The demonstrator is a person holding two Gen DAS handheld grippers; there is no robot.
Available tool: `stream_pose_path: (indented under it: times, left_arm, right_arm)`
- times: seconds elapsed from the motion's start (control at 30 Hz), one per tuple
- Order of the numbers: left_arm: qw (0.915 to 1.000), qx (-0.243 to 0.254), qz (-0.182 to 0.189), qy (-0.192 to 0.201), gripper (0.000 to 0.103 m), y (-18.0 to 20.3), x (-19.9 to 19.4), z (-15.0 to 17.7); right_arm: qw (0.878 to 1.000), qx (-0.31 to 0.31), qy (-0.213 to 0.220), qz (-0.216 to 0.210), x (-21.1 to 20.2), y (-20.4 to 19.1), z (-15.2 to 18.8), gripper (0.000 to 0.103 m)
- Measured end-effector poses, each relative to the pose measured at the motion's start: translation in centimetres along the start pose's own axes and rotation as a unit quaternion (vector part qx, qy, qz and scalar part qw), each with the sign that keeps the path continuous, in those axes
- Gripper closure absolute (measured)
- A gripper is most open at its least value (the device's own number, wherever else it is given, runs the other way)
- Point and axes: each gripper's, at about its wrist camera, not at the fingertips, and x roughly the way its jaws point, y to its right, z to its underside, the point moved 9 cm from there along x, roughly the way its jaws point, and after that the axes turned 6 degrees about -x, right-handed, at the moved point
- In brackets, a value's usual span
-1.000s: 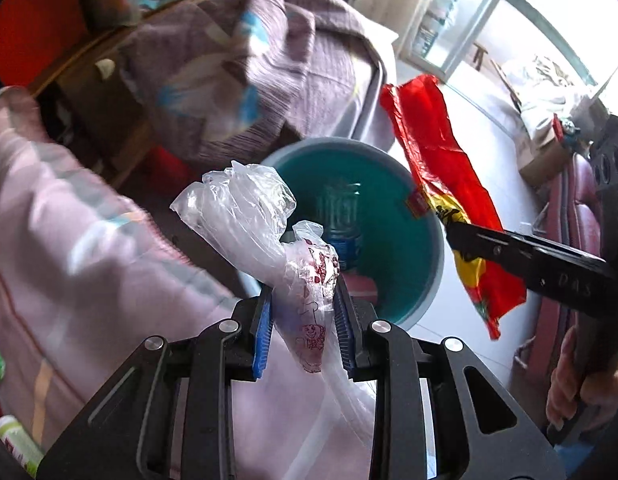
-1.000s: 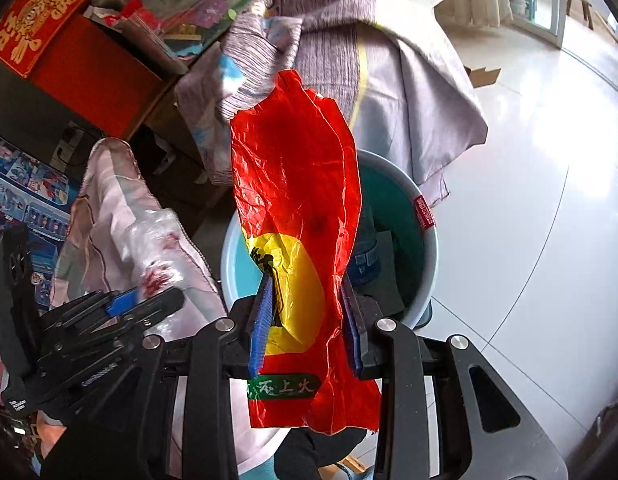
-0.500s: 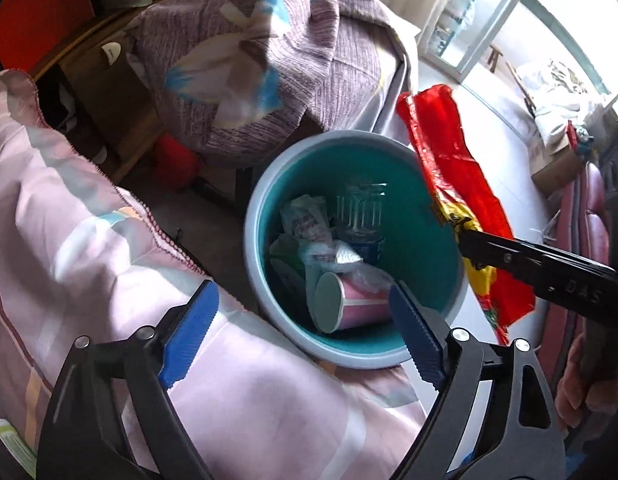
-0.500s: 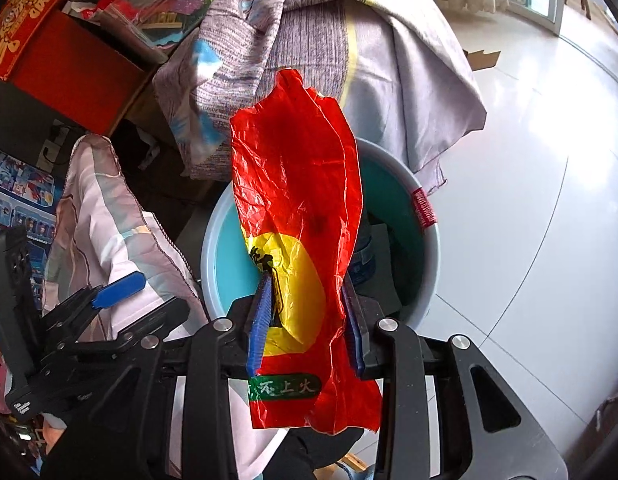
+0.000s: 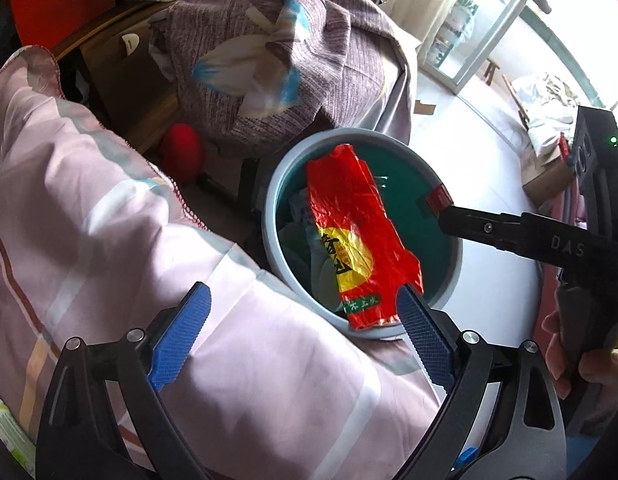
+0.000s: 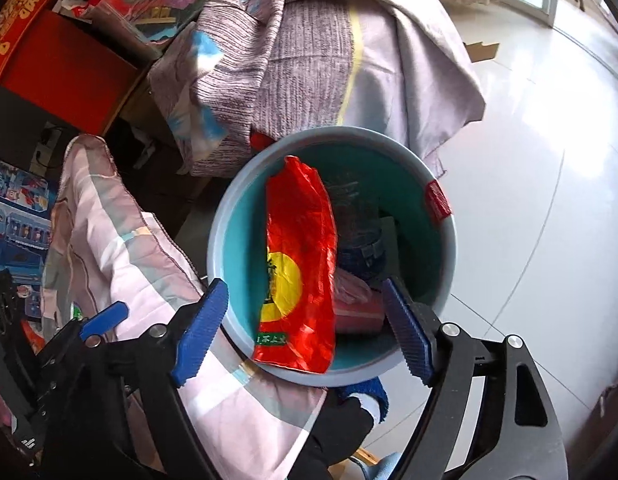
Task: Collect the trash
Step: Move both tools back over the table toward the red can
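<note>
Both grippers hang over the same teal bin (image 6: 229, 248), and both have their jaws spread wide with nothing between the blue pads. In the right wrist view the right gripper (image 6: 305, 328) fills the lower centre of the frame, aimed straight down into the bin's mouth, a stance that suits letting trash fall inside instead of on the floor (image 6: 541, 184). The red and yellow plastic bag (image 6: 299, 268) lies lengthwise across the opening at frame centre, its lower end draped over the near rim; whether it has settled or is partly airborne cannot be told. Beneath it sit a clear bottle (image 6: 357, 216) and a pinkish cup (image 6: 357, 308), so the bin already holds several pieces.

In the left wrist view the left gripper (image 5: 305, 336) sits at lower centre above a pink striped quilt (image 5: 109, 208), beside the bin rather than over its middle, probably to stay out of the other tool's way. A purple blanket (image 5: 309, 48) is heaped in the upper centre behind the bin. The bag's overhanging end could slip outside.
</note>
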Motion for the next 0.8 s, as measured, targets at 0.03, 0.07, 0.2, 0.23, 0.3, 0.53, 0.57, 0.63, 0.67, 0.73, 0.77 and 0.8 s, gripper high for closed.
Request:
stream_pose_path:
  times: [0.03,0.07,0.2,0.23,0.3,0.53,0.57,0.63,0.67,0.73,0.77,0.8]
  left_arm:
    - [1.0000,-0.001,0.002,0.000,0.009,-0.1,-0.2,0.2]
    - [1.0000,-0.002,0.004,0.001,0.009,-0.1,-0.4,0.3]
    - [0.9999,-0.007,0.007,0.009,0.009,-0.4,-1.4,0.7]
    - [0.9999,-0.008,0.007,0.011,0.009,-0.5,-1.7,0.8]
    - [0.9998,-0.010,0.006,0.016,0.008,-0.8,-2.3,1.0]
    - [0.9991,-0.026,0.004,0.033,0.007,-2.3,-4.8,2.3]
    - [0.9989,-0.028,0.002,0.037,0.007,-2.7,-5.2,2.6]
    - [0.9986,-0.033,-0.005,0.041,0.006,-3.6,-5.9,3.3]
    - [0.9984,-0.037,-0.007,0.043,0.006,-4.2,-6.3,3.7]
    - [0.9979,-0.045,-0.012,0.045,0.006,-5.3,-7.0,4.4]
    - [0.9976,-0.049,-0.015,0.046,0.006,-5.9,-7.3,4.8]
    - [0.9973,-0.053,-0.018,0.048,0.006,-6.5,-7.7,5.1]
  right_arm:
    - [1.000,0.000,-0.002,0.002,0.0,-0.1,0.2,0.027]
    - [1.000,-0.001,-0.003,0.003,-0.1,-0.1,0.4,0.027]
    - [1.000,-0.008,-0.004,0.008,-0.7,-1.0,0.9,0.027]
    - [1.000,-0.010,-0.003,0.009,-0.9,-1.2,1.0,0.027]
    - [1.000,-0.015,-0.003,0.010,-1.2,-1.7,1.1,0.025]
    - [1.000,-0.025,-0.002,0.007,-2.4,-4.1,2.2,0.021]
    - [1.000,-0.026,-0.004,0.004,-2.4,-4.5,2.5,0.019]
    - [1.000,-0.029,-0.008,-0.002,-2.3,-5.4,3.0,0.019]
    - [0.999,-0.035,-0.010,-0.003,-2.3,-6.1,3.3,0.019]
    - [0.999,-0.045,-0.015,-0.006,-2.2,-7.2,3.8,0.019]
    - [0.999,-0.051,-0.018,-0.009,-2.1,-8.0,4.1,0.019]
    - [0.998,-0.055,-0.021,-0.011,-2.1,-8.6,4.4,0.019]
